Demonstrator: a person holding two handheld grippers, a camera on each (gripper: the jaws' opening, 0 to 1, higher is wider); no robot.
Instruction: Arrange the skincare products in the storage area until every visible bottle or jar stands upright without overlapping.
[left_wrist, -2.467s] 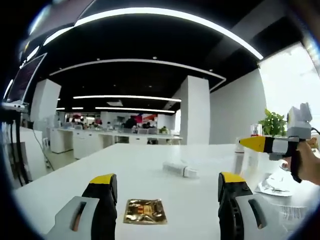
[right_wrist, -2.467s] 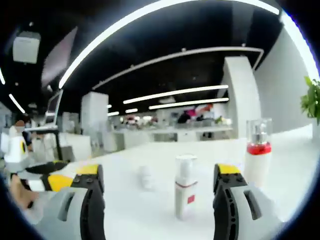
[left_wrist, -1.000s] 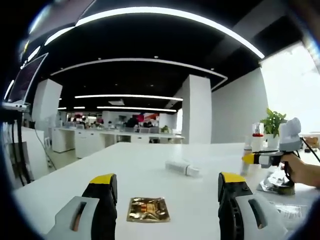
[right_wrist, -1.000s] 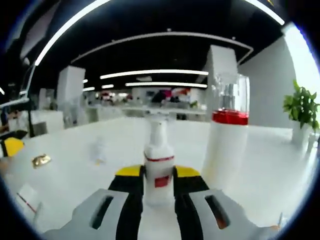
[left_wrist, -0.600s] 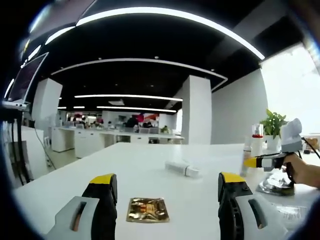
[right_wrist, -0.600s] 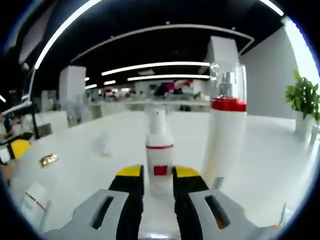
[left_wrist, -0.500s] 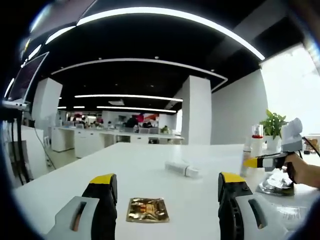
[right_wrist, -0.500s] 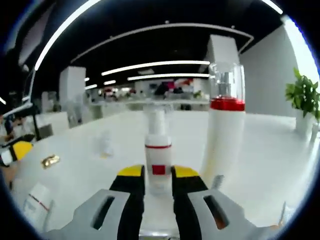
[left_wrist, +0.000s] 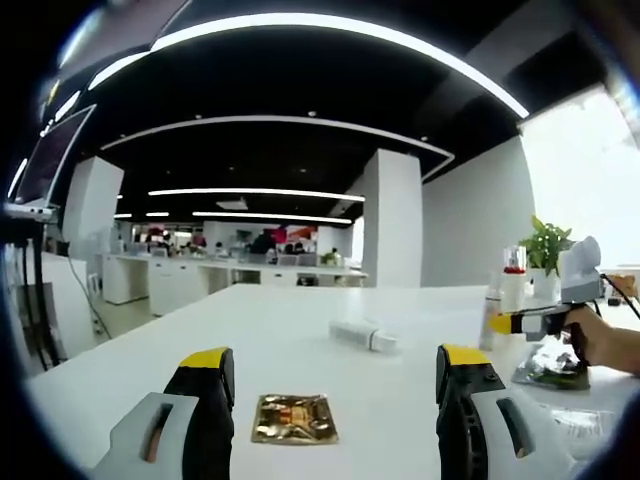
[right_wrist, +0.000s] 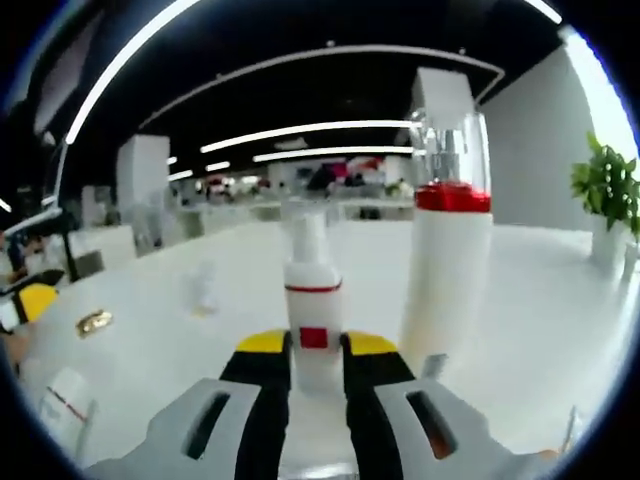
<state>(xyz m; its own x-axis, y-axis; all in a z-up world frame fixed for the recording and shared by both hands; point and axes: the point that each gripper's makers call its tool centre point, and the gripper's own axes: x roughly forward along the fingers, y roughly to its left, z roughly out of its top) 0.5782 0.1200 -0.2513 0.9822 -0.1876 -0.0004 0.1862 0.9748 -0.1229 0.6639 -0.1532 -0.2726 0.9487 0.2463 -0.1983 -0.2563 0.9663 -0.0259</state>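
Your right gripper (right_wrist: 314, 352) has its yellow-tipped jaws closed tight against the base of a small white spray bottle (right_wrist: 312, 310), which stands upright on the white table (right_wrist: 530, 300). The bottle has a red band under the neck and a red square label. Just beside it, to the right in the right gripper view, a taller white pump bottle (right_wrist: 447, 262) with a red collar and clear cap stands upright, apart from the small one. Farther back on the left a small white bottle (right_wrist: 203, 289) is too blurred to tell how it lies. A gold foil sachet (right_wrist: 93, 322) lies flat toward the left edge, with a white packet (right_wrist: 62, 398) nearer you. A potted plant (right_wrist: 610, 185) sits at the far right.

Your left gripper (left_wrist: 335, 385) is wide open, nothing between the jaws, hovering low over the table (left_wrist: 270, 330). The gold foil sachet (left_wrist: 293, 419) lies flat on the table between the jaws. Beyond it a white tube-shaped bottle (left_wrist: 363, 336) lies on its side near the middle of the table. At the right edge of the left gripper view, your hand (left_wrist: 608, 338) holds the right gripper (left_wrist: 505, 323) at the spray bottle (left_wrist: 494, 318), with the pump bottle (left_wrist: 514, 283) just behind and a crinkled foil pouch (left_wrist: 550, 367) on the table near it.
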